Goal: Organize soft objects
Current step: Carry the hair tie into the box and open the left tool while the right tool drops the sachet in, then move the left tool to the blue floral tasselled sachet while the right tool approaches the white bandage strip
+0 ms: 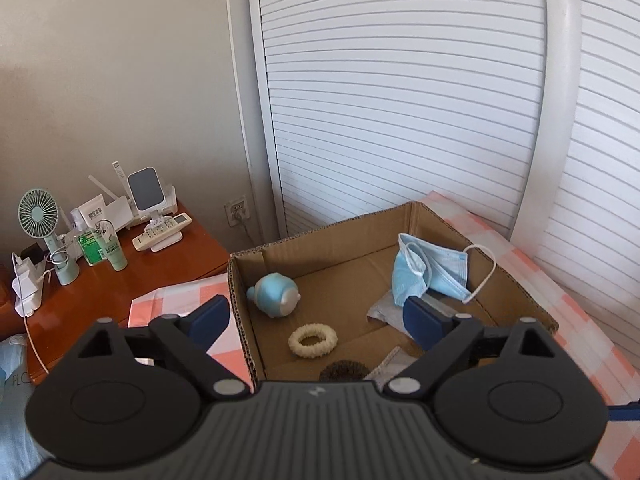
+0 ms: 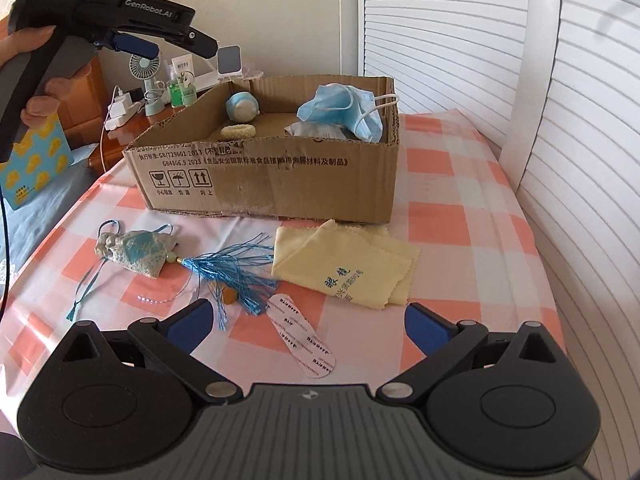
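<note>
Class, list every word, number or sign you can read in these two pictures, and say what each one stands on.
"DAS": handle of the left gripper.
"GenRobot.AI": the same gripper's arm.
"GB/T29601 2013" and "GB4806.9 2023", amid Chinese print: front wall of the cardboard box.
Fragile, keep-dry and this-way-up signs: same wall.
Blue Chinese characters: yellow cloth, partly folded.
Red print on the plaster strip and the bottle labels on the side table: too small.
</note>
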A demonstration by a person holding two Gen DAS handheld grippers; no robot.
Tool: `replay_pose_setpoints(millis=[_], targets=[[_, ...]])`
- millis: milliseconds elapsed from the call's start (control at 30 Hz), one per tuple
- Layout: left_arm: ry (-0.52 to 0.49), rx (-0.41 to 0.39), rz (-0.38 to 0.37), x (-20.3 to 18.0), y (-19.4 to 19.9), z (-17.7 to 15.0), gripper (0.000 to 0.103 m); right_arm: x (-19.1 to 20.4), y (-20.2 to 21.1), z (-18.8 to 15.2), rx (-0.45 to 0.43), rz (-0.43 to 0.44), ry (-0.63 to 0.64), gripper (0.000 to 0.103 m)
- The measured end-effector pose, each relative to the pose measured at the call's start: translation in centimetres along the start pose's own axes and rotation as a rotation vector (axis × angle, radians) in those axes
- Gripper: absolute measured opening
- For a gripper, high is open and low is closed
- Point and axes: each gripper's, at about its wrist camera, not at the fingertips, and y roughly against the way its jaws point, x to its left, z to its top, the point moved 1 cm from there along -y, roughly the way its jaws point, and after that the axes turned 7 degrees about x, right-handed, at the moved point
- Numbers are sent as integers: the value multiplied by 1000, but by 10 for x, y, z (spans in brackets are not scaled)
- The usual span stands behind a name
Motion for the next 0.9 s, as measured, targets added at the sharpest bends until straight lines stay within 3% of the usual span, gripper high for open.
replay_pose_setpoints(millis=[300,500,633,900], targets=[[-8,21,4,-4,39,-40,100,6,-9,-15,29,19,24,103],[12,53,52,-10,62,-82,102,8,-17,-25,27,4,28,103],[72,55,26,-11,75,-113,102,19,-22,-26,39,-21,112,103],[220,83,-37,-6,82,-159,102,28,-32,-19,0,-9,117,103]])
